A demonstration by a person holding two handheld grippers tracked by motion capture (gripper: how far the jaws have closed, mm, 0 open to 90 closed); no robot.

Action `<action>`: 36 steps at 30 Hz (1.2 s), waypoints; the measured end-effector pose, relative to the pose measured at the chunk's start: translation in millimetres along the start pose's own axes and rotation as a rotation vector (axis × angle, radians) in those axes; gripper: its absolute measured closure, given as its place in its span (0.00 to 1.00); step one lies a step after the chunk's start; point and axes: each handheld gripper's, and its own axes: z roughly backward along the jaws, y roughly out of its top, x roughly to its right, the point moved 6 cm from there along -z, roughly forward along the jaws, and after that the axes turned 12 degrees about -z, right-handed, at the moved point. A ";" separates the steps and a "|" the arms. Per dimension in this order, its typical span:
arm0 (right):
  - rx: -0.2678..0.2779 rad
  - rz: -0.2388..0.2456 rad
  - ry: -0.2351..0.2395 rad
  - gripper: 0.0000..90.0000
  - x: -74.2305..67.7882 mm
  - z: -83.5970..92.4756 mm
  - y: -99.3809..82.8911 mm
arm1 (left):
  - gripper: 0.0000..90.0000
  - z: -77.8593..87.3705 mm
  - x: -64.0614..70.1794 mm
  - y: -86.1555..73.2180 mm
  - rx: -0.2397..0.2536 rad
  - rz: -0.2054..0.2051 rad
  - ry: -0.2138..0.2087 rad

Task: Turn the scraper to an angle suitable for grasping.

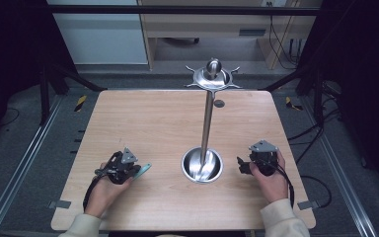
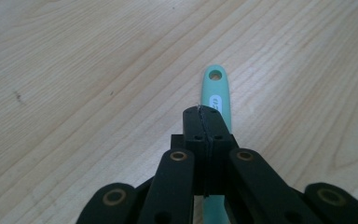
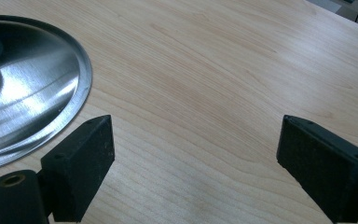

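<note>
A wooden table (image 1: 143, 118) is carrying a tall steel utensil stand (image 1: 207, 123), its round dish base sitting near the front edge and its hooked crown rising at the top. The right gripper (image 1: 242, 165) is resting just beside that base, jaws spread wide and holding nothing. The left gripper (image 2: 204, 122) is sitting well apart on the other side, jaws pressed together on a mint-green handle (image 2: 218, 95) with a hanging hole at its end; what tool it belongs to is hidden. The grip is looking narrow and far from the holed end, so the handle may be pivoting or slipping when lifted toward a hook, and a swing could be knocking the slender stand over.
</note>
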 end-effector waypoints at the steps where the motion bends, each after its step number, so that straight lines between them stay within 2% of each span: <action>1: -0.002 0.003 0.001 0.13 0.0 0.1 -0.1 | 1.00 0.4 2.8 0.7 0.003 -0.007 -0.011; 7: -0.014 0.009 -0.006 0.13 0.8 -1.4 -1.3 | 1.00 4.9 24.6 7.1 0.005 -0.092 -0.083; 9: -0.013 0.010 -0.006 0.13 0.9 -1.3 -1.4 | 1.00 9.9 26.6 12.1 0.013 -0.118 -0.056; 13: 0.004 -0.003 -0.002 0.13 1.1 1.4 -0.5 | 1.00 24.4 25.4 29.7 0.034 -0.131 -0.068; 15: 0.007 0.001 -0.006 0.13 2.8 1.8 -0.7 | 1.00 26.5 26.0 33.0 0.003 -0.130 -0.091; 16: 0.006 -0.002 -0.006 0.13 3.0 1.6 -0.8 | 1.00 26.2 25.9 32.9 -0.031 -0.133 -0.109; 20: 0.006 -0.005 -0.004 0.13 2.7 1.1 -0.1 | 1.00 23.7 20.6 35.6 -0.140 -0.145 -0.139; 22: 0.007 0.001 -0.002 0.13 2.2 0.7 0.5 | 0.96 21.6 19.0 37.4 -0.191 -0.157 -0.164; 23: 0.005 0.000 -0.002 0.13 1.8 0.5 0.5 | 0.95 20.8 17.8 39.0 -0.203 -0.168 -0.161; 26: 0.001 -0.002 -0.001 0.13 1.4 0.4 -0.4 | 0.91 20.0 15.3 46.2 -0.200 -0.161 -0.150; 28: -0.004 -0.005 0.000 0.13 1.6 0.7 -1.5 | 0.88 20.0 14.1 50.3 -0.215 -0.175 -0.143; 30: -0.002 -0.004 0.000 0.13 1.9 0.8 -1.6 | 0.81 19.9 13.8 55.1 -0.227 -0.188 -0.137; 32: 0.002 -0.003 0.003 0.12 2.0 1.2 -1.2 | 0.76 19.9 15.5 59.6 -0.244 -0.198 -0.145; 36: 0.002 -0.006 0.006 0.12 1.9 0.6 -1.1 | 0.68 17.2 23.9 63.4 -0.277 -0.221 -0.199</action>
